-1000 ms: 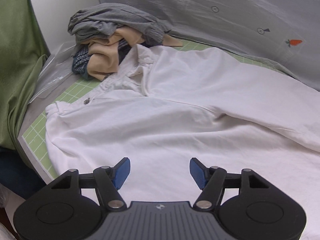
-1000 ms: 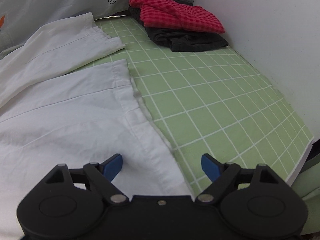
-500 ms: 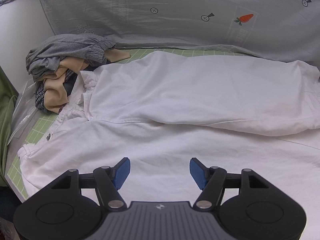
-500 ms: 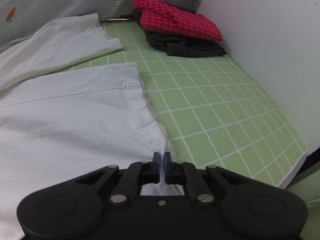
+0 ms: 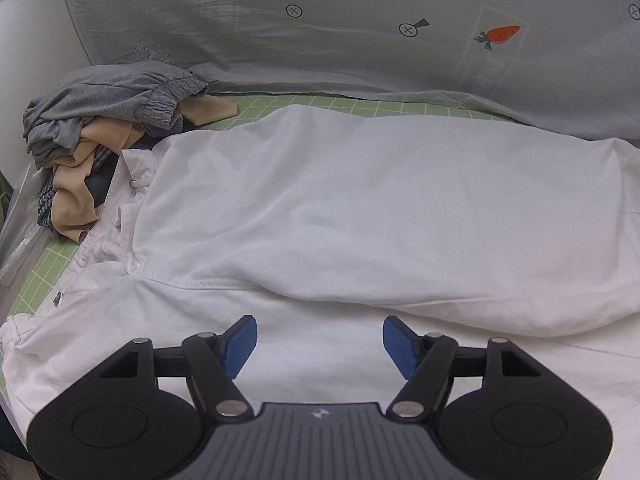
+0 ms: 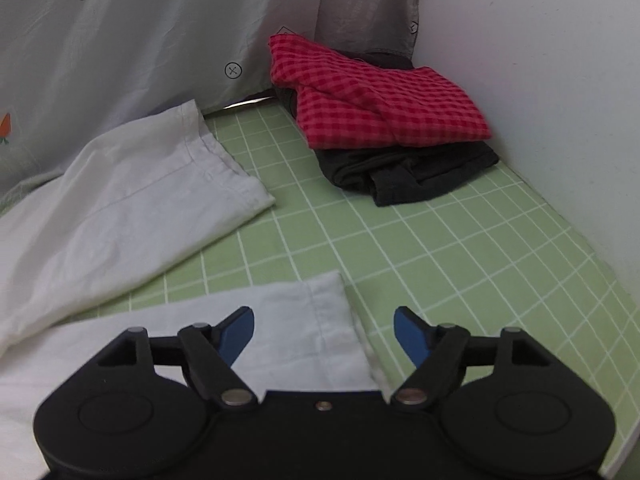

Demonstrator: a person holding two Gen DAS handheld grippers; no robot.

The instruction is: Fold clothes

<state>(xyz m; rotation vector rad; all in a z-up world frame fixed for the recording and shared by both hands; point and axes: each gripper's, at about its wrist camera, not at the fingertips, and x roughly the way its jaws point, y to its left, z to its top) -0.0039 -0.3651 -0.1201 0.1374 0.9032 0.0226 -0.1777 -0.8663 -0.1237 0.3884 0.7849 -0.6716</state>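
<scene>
White trousers [image 5: 360, 208] lie spread across the green grid mat, waistband at the left. My left gripper [image 5: 319, 344] is open and empty above the near leg's upper part. In the right wrist view both leg cuffs show: the far leg [image 6: 132, 200] and the near leg hem [image 6: 312, 320]. My right gripper [image 6: 323, 334] is open, its blue fingertips [image 6: 240, 330] spread over the near leg's hem, holding nothing.
A heap of grey and tan clothes [image 5: 104, 120] sits at the mat's left end. Folded red checked cloth [image 6: 376, 100] on dark cloth [image 6: 408, 168] lies at the far right by the white wall [image 6: 540, 80]. A grey carrot-print sheet [image 5: 360, 28] hangs behind. The green mat [image 6: 460, 248] ends near right.
My right gripper shut half a second ago and is now open again, farther forward over the near hem. My left gripper has swung right along the trousers, staying open.
</scene>
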